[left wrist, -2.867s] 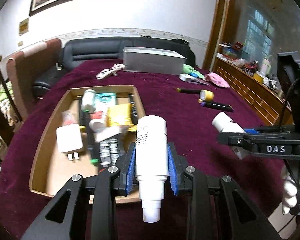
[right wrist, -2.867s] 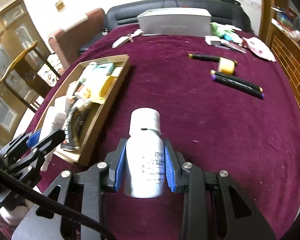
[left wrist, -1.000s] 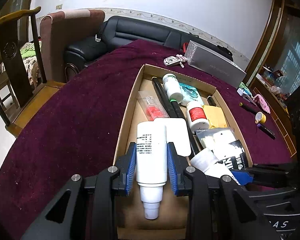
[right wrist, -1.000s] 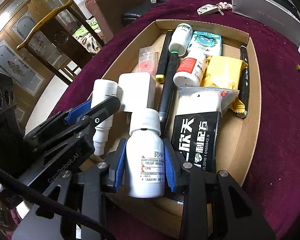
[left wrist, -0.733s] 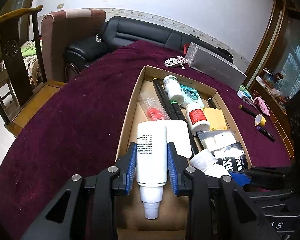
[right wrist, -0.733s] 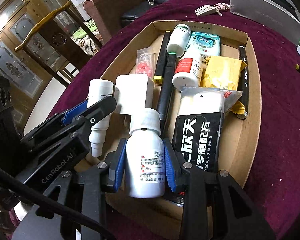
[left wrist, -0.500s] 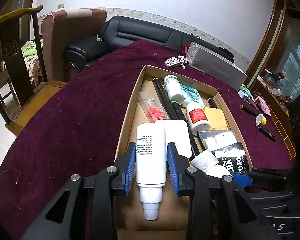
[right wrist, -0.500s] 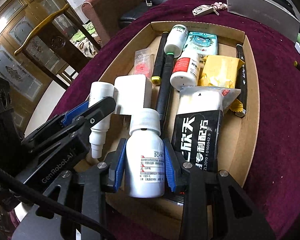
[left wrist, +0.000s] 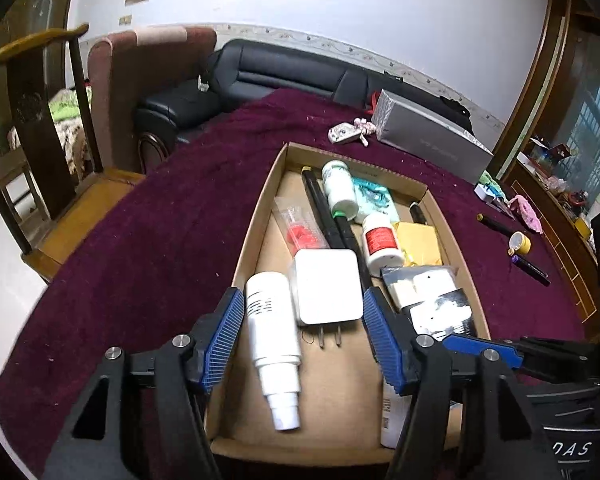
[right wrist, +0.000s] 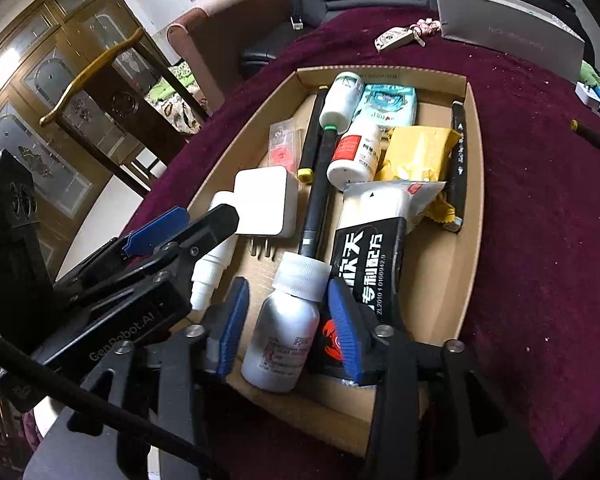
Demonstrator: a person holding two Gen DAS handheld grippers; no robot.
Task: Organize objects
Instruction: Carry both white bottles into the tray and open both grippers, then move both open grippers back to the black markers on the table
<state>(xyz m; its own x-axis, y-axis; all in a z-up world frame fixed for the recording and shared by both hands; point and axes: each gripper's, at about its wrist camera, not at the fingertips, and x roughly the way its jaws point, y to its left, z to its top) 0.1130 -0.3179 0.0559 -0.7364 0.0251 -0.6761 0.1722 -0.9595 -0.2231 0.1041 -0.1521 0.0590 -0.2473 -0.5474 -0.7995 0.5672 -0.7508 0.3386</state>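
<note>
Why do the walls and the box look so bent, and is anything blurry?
Left wrist view: the fisheye lens bows the cardboard box and darkens the corners; the white spray bottle looks slightly smeared. Right wrist view: same bending; the small white bottle is sharp, while a cabinet lamp glares at the left edge.

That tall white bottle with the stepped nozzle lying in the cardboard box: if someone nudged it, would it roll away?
Probably a little. The tall white plastic bottle with the stepped nozzle is round and lies on its side, so it could roll. The white square charger and the cardboard box wall flank it closely, likely stopping it. It looks smooth, perhaps slippery.
</note>
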